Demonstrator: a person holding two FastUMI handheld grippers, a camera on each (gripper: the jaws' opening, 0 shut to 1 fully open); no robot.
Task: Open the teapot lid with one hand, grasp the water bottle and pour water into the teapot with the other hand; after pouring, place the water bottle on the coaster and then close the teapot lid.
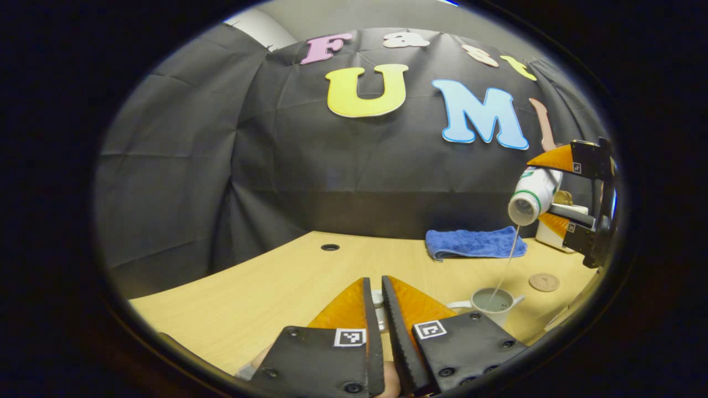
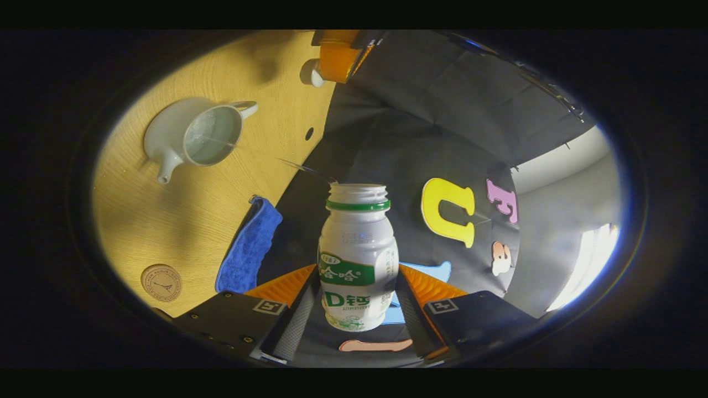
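Staged recording booth, not a lived-in home: creased black cloth wall [image 1: 276, 166] behind a pale wood-grain surface [image 1: 265, 287] with a round cable hole [image 1: 330, 247], like an office desk.

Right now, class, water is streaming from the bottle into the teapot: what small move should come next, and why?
Probably hold the tilt a little longer, then level the bottle. The right gripper clamps it, a thin stream lands in the open teapot, the left gripper holds the lid aside, and the coaster waits bare.
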